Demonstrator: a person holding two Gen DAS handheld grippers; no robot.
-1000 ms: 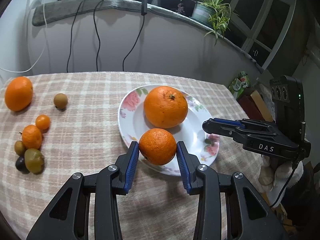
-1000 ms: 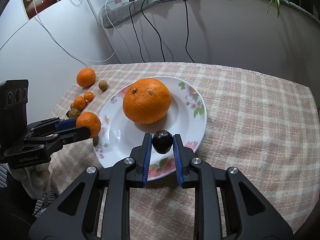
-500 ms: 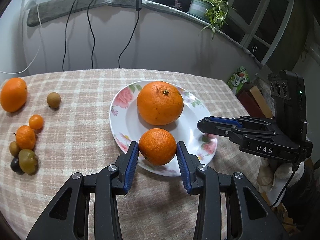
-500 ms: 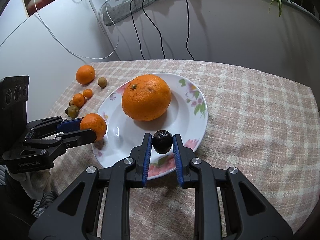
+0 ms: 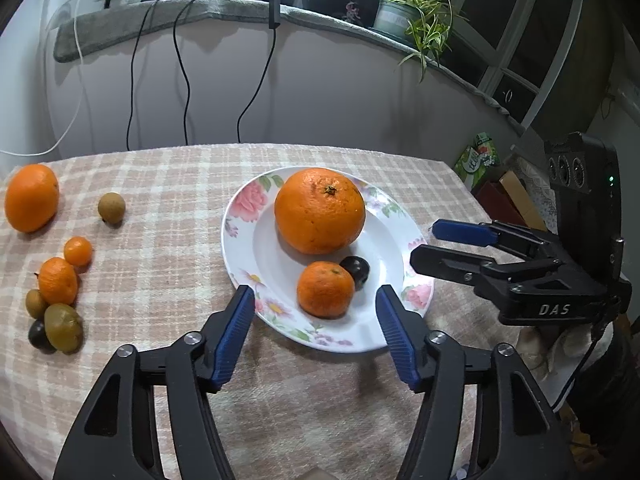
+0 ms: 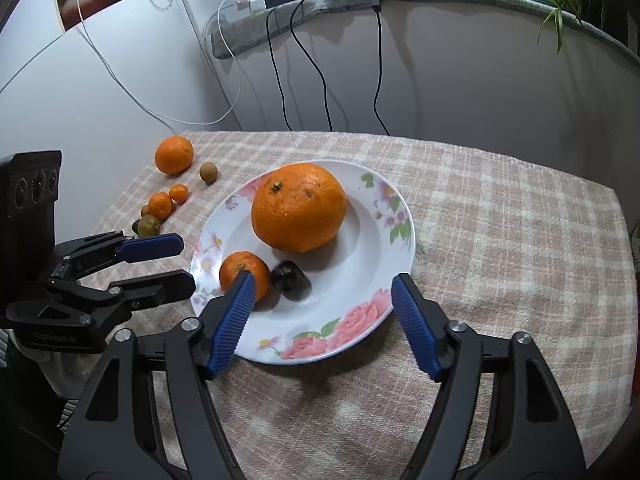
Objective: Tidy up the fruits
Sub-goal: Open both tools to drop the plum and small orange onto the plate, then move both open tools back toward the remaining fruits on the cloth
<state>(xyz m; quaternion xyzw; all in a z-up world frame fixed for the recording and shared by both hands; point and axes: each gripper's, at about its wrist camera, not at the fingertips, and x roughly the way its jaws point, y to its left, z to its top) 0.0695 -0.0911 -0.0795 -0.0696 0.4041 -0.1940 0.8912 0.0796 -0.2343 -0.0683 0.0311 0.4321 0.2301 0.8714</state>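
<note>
Both hand-held grippers (image 5: 316, 306) (image 6: 322, 290) gape at the plate (image 5: 240, 236) rim.

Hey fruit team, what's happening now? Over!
Left gripper open, right gripper open. Small orange and dark fruit on plate beside big orange. Nothing blocking.

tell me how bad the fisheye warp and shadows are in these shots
Left wrist view: the ledge bows into an arc, corners vignette dark, and the big orange stays sharp. Right wrist view: same bowing, with a soft shadow under the plate.
</note>
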